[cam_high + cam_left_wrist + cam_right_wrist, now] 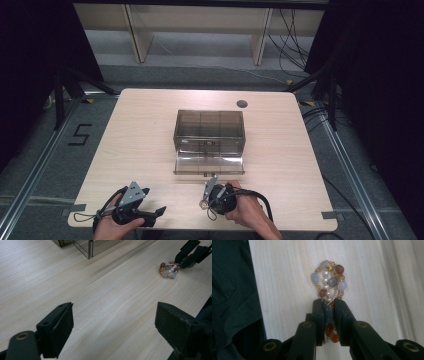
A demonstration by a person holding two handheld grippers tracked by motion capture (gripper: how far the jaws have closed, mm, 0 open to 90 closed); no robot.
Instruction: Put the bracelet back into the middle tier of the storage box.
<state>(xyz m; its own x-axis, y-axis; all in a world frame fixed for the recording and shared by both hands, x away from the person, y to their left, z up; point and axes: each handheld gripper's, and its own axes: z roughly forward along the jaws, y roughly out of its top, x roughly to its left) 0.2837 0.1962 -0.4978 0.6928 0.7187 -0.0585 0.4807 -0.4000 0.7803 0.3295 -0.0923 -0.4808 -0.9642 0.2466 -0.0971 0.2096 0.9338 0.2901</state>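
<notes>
A beaded bracelet (329, 281) of pearl, grey and brown beads lies on the pale wooden table (135, 145) near its front edge. My right gripper (328, 302) is shut on it, the pads pinching one end while the loop rests on the wood ahead of the jaws. The left gripper view also shows the bracelet (169, 270) at the upper right, with the right gripper (180, 261) closed on it. My left gripper (115, 308) stands open over bare table, nothing between its jaws. From above, the left gripper (155, 201) sits left of the right gripper (207, 200).
A smoky clear plastic box (210, 132) stands mid-table, its front flap (209, 164) folded down toward me, just beyond the right gripper. A round cable hole (242, 104) marks the table's back right. Dark clothing (232, 290) sits beside the table's near edge.
</notes>
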